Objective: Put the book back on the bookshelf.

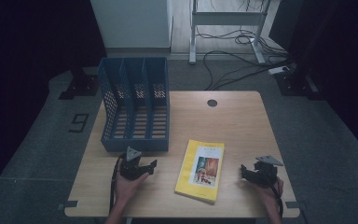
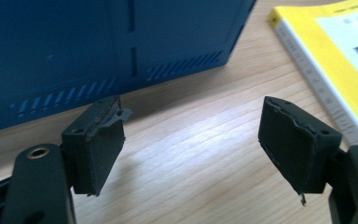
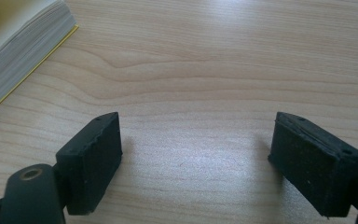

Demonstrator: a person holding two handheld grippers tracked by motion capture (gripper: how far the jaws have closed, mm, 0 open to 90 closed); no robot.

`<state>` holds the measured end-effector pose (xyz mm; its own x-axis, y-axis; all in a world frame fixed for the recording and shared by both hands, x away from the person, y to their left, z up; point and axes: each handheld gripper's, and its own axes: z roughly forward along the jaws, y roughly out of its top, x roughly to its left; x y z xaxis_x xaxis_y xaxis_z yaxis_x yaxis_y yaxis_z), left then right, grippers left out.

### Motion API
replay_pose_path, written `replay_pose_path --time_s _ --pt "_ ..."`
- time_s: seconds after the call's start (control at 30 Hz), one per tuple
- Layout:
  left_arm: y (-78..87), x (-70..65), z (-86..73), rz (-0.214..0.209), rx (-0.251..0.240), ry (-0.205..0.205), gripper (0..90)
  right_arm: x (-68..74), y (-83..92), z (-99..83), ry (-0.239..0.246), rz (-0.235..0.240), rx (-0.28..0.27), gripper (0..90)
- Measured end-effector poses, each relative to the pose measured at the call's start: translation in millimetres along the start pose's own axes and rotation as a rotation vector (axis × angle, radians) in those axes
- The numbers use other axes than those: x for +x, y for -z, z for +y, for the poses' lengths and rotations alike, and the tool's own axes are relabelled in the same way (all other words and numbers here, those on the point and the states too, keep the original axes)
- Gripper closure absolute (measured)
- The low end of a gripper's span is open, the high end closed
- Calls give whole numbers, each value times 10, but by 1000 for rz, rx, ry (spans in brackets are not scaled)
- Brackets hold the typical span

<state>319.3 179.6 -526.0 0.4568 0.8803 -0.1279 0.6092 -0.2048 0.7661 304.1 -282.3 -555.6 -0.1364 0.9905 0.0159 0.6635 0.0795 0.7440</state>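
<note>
A yellow book (image 1: 200, 171) lies flat on the wooden table (image 1: 242, 126), cover up, between the two hands and touched by neither. Taking the table's middle as the clock centre, the book sits at about six o'clock, the blue file rack (image 1: 135, 105) stands upright at about ten o'clock with its three slots empty, the left gripper (image 1: 145, 167) rests at about seven o'clock just in front of the rack, and the right gripper (image 1: 248, 173) sits at about five o'clock. In the left gripper view the jaws stand wide with bare wood between them, the rack's front wall (image 2: 98, 51) near ahead and the book's edge (image 2: 326, 70) off toward two o'clock. In the right gripper view the jaws are likewise spread wide over bare table, with the book's page block (image 3: 18, 51) up at ten o'clock. The work looks to be at its very start: nothing is gripped, the book is not lifted, and no slot is filled. What seems left is everything, namely closing on the book, raising it on edge, and sliding it into a rack compartment.
</note>
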Motion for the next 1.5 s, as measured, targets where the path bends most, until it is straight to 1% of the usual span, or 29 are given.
replay_pose_path --time_s 0.07,0.2,0.4,0.47,0.57,0.63,0.7,0.83,0.87,0.9,0.93,1.03,1.07,1.1,1.13,1.23,1.27,1.33,1.4,1.47,1.5 --pt "-3 -45 14 -17 -7 -4 227 4 2 -2 -2 -2 -1 162" --pt "-14 -132 43 -40 -4 -24 232 21 8 -7 0 -3 -1 168" --pt "-33 -223 117 -65 -3 -38 239 31 16 -15 2 2 -3 170" --pt "-31 -247 146 -66 3 -46 239 31 15 -15 2 2 -3 170" --pt "-37 -282 172 -78 0 -36 241 31 15 -15 2 2 -3 170" --pt "-48 -299 180 -75 1 -37 242 31 15 -14 4 2 -3 171" --pt "-74 -370 221 -86 11 -50 243 32 15 -15 4 2 -3 172" --pt "-110 -490 278 -107 9 -77 242 41 16 -15 2 1 -3 174" --pt "-130 -518 281 -115 12 -77 242 46 17 -16 2 0 -4 176" --pt "-130 -518 281 -115 12 -77 242 46 17 -16 2 0 -4 176" --pt "-182 -563 273 -127 22 -84 242 57 20 -17 2 1 -4 180" --pt "-260 -617 247 -143 34 -95 242 78 21 -18 4 4 -5 185" --pt "-283 -637 242 -144 45 -103 242 87 22 -15 4 5 -4 189" --pt "-283 -637 242 -144 45 -103 242 99 23 -9 0 10 -2 190" --pt "-312 -666 234 -141 50 -118 243 112 29 0 1 16 -1 190" --pt "-324 -693 230 -148 52 -121 244 180 75 35 7 32 -24 194" --pt "-332 -725 218 -151 51 -126 244 207 94 47 9 41 -31 196" --pt "-344 -754 199 -165 56 -129 245 267 126 71 14 60 -50 200" --pt "-371 -789 176 -189 65 -122 245 331 149 95 26 71 -61 199" --pt "-408 -835 155 -210 82 -131 245 384 165 115 37 82 -69 199" --pt "-408 -835 155 -210 82 -131 245 403 172 123 42 86 -74 200"
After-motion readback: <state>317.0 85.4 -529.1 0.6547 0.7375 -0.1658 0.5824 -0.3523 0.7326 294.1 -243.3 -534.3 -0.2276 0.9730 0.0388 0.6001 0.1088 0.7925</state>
